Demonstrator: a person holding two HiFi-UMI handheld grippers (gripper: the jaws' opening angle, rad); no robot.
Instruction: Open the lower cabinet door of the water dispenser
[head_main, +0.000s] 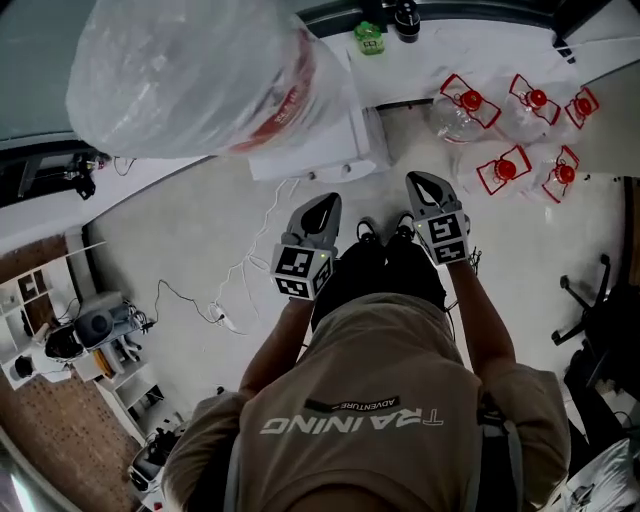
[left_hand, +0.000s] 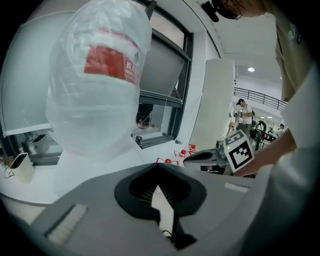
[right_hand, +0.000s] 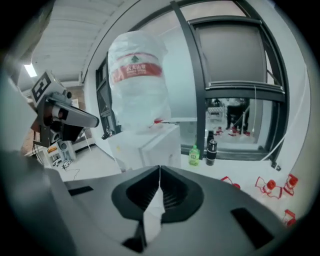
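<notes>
The water dispenser (head_main: 340, 140) stands on the floor (head_main: 180, 230) at the far side, just ahead of both grippers and a little to the left. It is a white cabinet with a big upturned water bottle (head_main: 190, 70) on top, clear with a red label and wrapped in thin plastic. The right gripper view shows the white cabinet (right_hand: 150, 147) under the bottle (right_hand: 137, 85). I cannot pick out the lower cabinet door in any view, as each gripper's own body hides the lower front.

The person's tan shirt (head_main: 370, 400) fills the near part of my head view, with both arms held forward. The left gripper (head_main: 327, 200) and the right gripper (head_main: 415, 178) hang side by side over the floor, near the cabinet but apart from it.

In its own view the left gripper (left_hand: 157, 164) has its jaws together at the tips with nothing between them. The right gripper (right_hand: 160, 167) has its jaws together too, and also empty.

At the far right, five clear jugs (head_main: 505, 168) with red caps lie on the floor. A green bottle (head_main: 370, 37) and a dark bottle (head_main: 406, 20) stand side by side beyond the cabinet. A thin white cable (head_main: 240, 270) trails across the floor to the left.
</notes>
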